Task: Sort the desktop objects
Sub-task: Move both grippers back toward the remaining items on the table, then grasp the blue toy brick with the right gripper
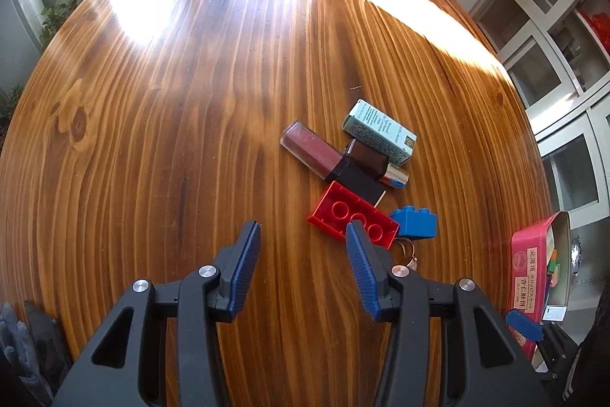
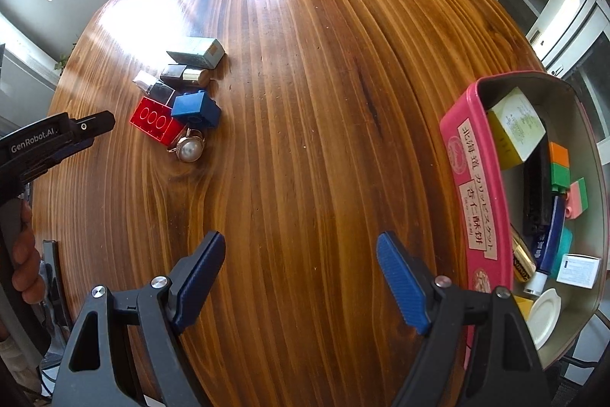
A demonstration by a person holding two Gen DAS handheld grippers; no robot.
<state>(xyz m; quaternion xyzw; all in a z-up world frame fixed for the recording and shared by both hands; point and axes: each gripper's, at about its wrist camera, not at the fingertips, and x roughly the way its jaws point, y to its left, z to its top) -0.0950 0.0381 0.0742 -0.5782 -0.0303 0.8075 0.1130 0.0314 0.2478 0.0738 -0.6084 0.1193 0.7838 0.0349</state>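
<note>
My left claw (image 1: 303, 235) hangs over the counter (image 1: 171, 140), jaws part open with nothing between them; its right pad overlaps the red brick (image 1: 345, 212) in view. Just right of the red brick sits the blue brick (image 1: 415, 222), touching it. Beyond the red brick lie a lip gloss (image 1: 312, 151), a lipstick (image 1: 375, 164) and a teal box (image 1: 377, 132), bunched together. A ring (image 2: 188, 147) lies on the near side of the red brick. My right claw (image 2: 299, 246) is wide and empty, well right of the red brick, beside the pink tin (image 2: 476, 193) holding sorted items.
</note>
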